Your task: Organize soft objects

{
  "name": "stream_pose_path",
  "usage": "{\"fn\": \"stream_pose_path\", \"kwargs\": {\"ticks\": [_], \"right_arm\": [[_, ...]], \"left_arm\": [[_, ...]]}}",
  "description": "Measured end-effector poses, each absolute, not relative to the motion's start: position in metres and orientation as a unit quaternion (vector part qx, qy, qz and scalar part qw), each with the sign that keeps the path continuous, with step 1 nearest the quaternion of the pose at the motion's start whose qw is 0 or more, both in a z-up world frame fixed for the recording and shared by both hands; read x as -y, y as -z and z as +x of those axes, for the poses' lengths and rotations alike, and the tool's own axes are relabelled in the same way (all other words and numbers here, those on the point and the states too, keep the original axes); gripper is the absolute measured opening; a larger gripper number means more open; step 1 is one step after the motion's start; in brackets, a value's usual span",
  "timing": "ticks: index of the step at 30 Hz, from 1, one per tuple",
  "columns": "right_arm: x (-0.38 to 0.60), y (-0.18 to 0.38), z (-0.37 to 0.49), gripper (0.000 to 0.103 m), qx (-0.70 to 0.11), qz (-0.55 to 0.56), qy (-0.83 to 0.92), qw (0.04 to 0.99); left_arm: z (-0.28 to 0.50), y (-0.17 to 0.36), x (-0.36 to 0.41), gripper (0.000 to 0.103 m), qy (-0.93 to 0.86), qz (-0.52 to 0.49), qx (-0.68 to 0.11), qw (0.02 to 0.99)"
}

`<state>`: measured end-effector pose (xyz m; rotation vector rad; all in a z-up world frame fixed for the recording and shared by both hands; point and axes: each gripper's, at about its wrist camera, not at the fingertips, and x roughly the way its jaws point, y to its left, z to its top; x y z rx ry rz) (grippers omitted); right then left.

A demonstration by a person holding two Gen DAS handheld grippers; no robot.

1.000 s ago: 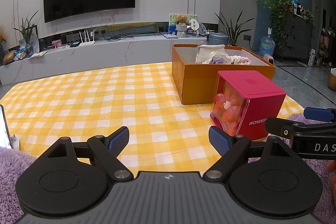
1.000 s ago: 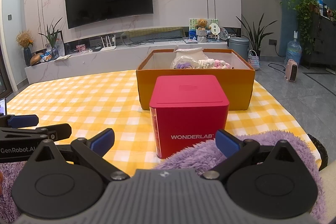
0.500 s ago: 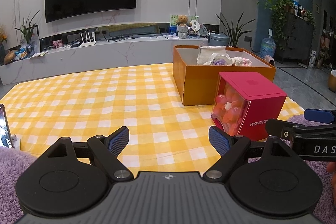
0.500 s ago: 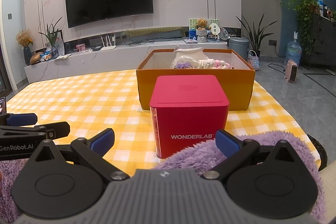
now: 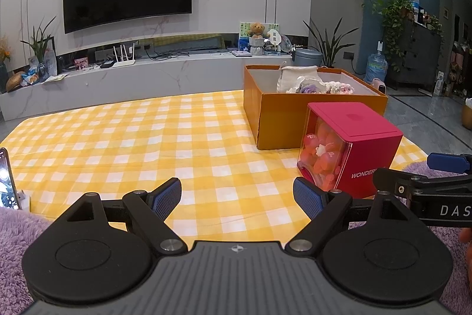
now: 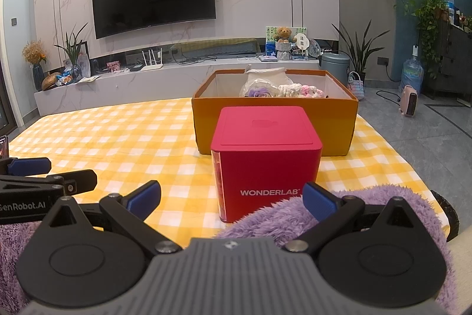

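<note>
An orange box (image 5: 318,120) (image 6: 274,123) on the yellow checked cloth (image 5: 147,143) holds soft things: a white pouch (image 6: 265,77), a purple fabric flower (image 6: 259,92) and knitted pieces (image 6: 301,90). A red WONDERLAB cube (image 6: 265,161) (image 5: 354,149) stands in front of it, with pink soft balls behind its clear side (image 5: 321,155). A fuzzy purple cloth (image 6: 295,217) (image 5: 17,238) lies along the near edge under both grippers. My left gripper (image 5: 237,197) is open and empty above the cloth. My right gripper (image 6: 231,197) is open and empty, just short of the cube.
A phone (image 5: 7,179) stands at the left edge of the cloth. Each gripper shows from the side in the other's view, the right one (image 5: 427,182) and the left one (image 6: 44,182). A TV console (image 5: 118,78) runs behind; bare floor lies to the right.
The left view has crept slightly forward and right; the phone slid toward the left edge. Both grippers stay open and nothing else has moved.
</note>
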<state>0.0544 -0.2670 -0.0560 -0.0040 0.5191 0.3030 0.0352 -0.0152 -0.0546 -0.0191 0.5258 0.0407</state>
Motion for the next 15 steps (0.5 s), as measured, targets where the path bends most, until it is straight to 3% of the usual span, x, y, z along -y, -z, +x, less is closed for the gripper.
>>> {"fn": "stream_pose_path", "kwargs": {"ticks": [15], "right_arm": [[0.2669,0.0558,0.0541,0.100,-0.256,-0.002,-0.149,0.955]], "left_arm": [[0.0342,0.0509,0.0136,0.100,-0.023,-0.011,-0.259,0.966]]}}
